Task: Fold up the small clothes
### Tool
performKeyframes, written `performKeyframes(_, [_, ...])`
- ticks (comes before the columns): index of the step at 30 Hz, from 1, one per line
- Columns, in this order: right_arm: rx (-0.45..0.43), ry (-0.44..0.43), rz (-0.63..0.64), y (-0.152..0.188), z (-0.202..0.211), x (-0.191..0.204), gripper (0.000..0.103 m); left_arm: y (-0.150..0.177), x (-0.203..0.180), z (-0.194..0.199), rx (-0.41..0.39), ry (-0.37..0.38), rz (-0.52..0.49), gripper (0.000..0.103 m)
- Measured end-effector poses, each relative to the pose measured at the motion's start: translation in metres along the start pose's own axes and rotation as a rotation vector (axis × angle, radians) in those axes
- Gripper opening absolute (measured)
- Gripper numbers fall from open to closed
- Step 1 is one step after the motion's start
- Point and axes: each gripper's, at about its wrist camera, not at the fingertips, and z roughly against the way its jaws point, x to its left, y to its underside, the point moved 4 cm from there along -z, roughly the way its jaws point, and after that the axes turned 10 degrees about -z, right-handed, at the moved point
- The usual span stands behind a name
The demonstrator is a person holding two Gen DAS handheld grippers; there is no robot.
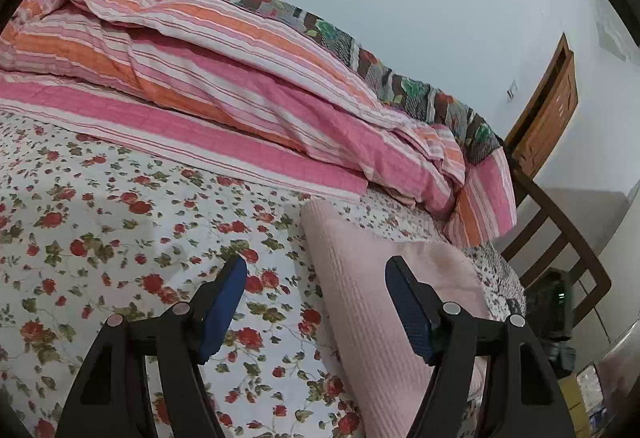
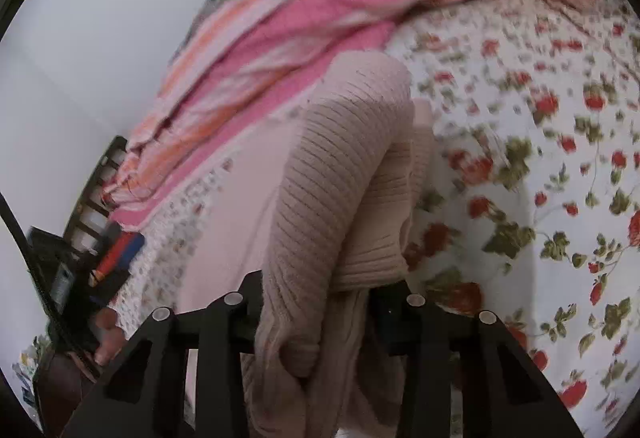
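Observation:
A pale pink ribbed knit garment [image 1: 360, 290] lies on the floral bedsheet [image 1: 120, 238] near the bed's right edge. My left gripper [image 1: 316, 262] hovers over the sheet, open, with nothing between its blue pads [image 1: 224, 302]; its right finger hangs over the garment's left border. In the right wrist view the same garment [image 2: 340, 158] is bunched into a raised fold that fills the gap between the black fingers. My right gripper [image 2: 316, 288] is shut on that bunch, and the cloth hides its fingertips. The rest of the garment lies flat on the sheet [image 2: 540, 158] to the left of the fold.
A pink and orange striped quilt [image 1: 240, 86] is heaped along the far side of the bed, with a patchwork blanket [image 1: 420, 90] behind it. A wooden chair [image 1: 560, 238] and a wooden door [image 1: 548, 106] stand past the bed's right edge. A person's fingers [image 2: 108, 334] show at the lower left.

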Motion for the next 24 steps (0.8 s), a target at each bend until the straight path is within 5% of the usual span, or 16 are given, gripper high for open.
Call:
performKeyframes(3, [-0.072, -0.053, 0.027, -0.004, 0.021, 0.04, 0.037, -0.001, 0.009, 0.004, 0.002, 0.013, 0.033, 0.07])
performKeyframes(10, [-0.208, 0.071, 0.144, -0.022, 0.027, 0.12, 0.036, -0.003, 0.033, 0.013, 0.002, -0.028, 0.068, 0.07])
performKeyframes(18, [-0.209, 0.086, 0.107, -0.039, -0.008, 0.153, 0.036, -0.007, 0.062, 0.027, -0.018, -0.123, 0.066, 0.07])
performKeyframes(24, [-0.186, -0.017, 0.098, -0.039, -0.039, 0.195, 0.036, -0.002, 0.08, 0.022, 0.001, -0.144, 0.113, 0.07])
